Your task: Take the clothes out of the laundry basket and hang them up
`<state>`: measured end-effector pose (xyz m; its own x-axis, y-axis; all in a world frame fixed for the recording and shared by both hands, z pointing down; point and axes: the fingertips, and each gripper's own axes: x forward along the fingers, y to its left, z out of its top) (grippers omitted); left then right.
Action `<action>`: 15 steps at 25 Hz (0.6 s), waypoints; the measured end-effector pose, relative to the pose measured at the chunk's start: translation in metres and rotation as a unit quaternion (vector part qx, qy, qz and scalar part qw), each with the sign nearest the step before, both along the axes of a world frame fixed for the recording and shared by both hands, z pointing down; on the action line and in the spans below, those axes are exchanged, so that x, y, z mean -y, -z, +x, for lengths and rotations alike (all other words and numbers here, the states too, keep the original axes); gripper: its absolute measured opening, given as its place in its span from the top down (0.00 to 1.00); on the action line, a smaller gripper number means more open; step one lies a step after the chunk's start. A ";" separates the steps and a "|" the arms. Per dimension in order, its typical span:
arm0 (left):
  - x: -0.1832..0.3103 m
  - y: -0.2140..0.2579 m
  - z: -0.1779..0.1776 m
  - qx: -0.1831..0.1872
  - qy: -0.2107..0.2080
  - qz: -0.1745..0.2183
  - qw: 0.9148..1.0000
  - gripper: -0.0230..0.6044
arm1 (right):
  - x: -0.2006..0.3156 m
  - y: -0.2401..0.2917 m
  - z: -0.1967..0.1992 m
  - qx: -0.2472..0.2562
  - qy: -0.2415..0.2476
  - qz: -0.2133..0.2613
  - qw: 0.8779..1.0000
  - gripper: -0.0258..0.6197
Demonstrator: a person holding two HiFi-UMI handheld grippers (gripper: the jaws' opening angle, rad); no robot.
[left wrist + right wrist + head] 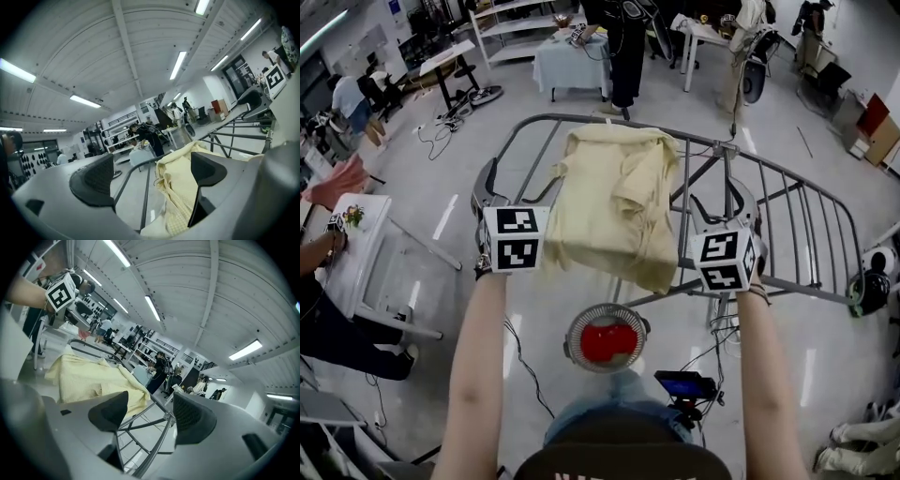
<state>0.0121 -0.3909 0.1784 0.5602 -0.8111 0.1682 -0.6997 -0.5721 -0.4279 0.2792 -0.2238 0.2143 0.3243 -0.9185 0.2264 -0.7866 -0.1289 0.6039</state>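
A pale yellow shirt lies draped over the top rails of a grey metal drying rack. My left gripper is at the shirt's left edge, and my right gripper hovers over the rack rails just right of it. In the left gripper view the left gripper is open, with the yellow shirt lying beyond and partly between its pads, unpressed. In the right gripper view the right gripper is open over bare rack bars, the shirt to its left. A round laundry basket on the floor below holds a red garment.
A white folding table stands at the left, with a person's hand above it. Cables and a small device with a blue screen lie near my feet. People, tables and shelves fill the back of the room.
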 end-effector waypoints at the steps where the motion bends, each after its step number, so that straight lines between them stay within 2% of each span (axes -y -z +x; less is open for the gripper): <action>1: -0.008 0.000 -0.005 -0.005 -0.005 0.002 1.000 0.15 | -0.006 -0.002 -0.005 0.003 0.001 0.002 1.000 0.51; 5: -0.039 -0.008 -0.026 -0.021 -0.016 0.012 1.000 0.15 | -0.028 -0.013 -0.030 0.026 0.022 0.018 0.999 0.51; 9: -0.067 -0.015 -0.050 -0.018 -0.023 0.024 0.999 0.15 | -0.056 -0.018 -0.058 0.064 0.035 0.032 0.997 0.51; 15: -0.105 -0.027 -0.076 -0.069 -0.037 -0.003 0.997 0.15 | -0.110 -0.019 -0.086 0.083 0.021 0.046 0.995 0.51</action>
<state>-0.0635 -0.2861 0.2049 0.6373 -0.7653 0.0908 -0.7069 -0.6274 -0.3267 0.1934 -0.1143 0.2332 0.2497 -0.9500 0.1875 -0.8804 -0.1421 0.4524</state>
